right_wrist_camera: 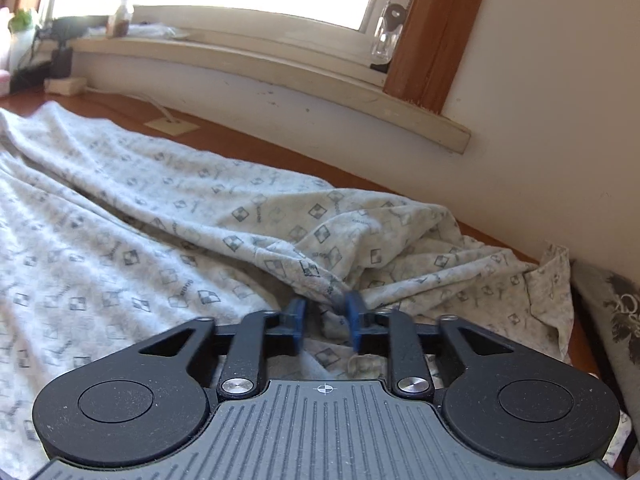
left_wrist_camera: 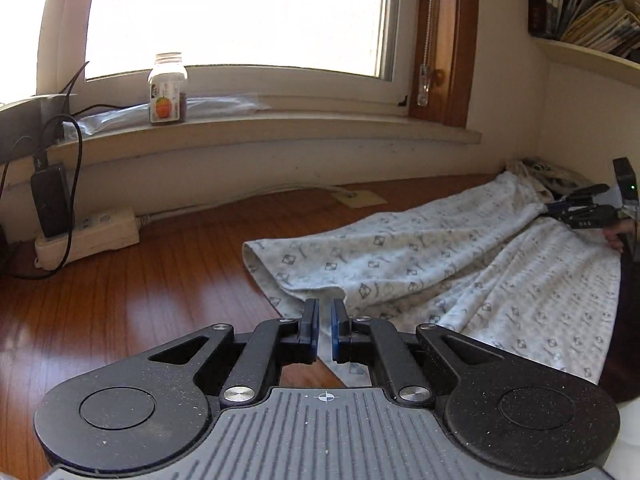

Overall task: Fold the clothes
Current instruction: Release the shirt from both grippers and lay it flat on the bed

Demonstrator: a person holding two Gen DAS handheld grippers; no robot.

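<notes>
A pale garment (left_wrist_camera: 460, 264) printed with small grey diamonds lies spread across the wooden desk (left_wrist_camera: 140, 300). My left gripper (left_wrist_camera: 325, 320) hovers at the garment's near left corner, its blue pads a narrow slit apart with no cloth pinched. In the right wrist view the same garment (right_wrist_camera: 120, 240) is bunched into a ridge at its right end. My right gripper (right_wrist_camera: 325, 316) stands open around that ridge, which touches the right pad only. The right gripper (left_wrist_camera: 560, 210) also shows far right in the left wrist view, with a hand (left_wrist_camera: 612, 236) behind it.
A power strip (left_wrist_camera: 92, 236) with a black charger and cables sits at the back left. A jar (left_wrist_camera: 168, 88) stands on the windowsill. The wall runs close behind the desk. A grey printed cloth (right_wrist_camera: 616, 312) lies at the right end. A bookshelf (left_wrist_camera: 592, 20) hangs above.
</notes>
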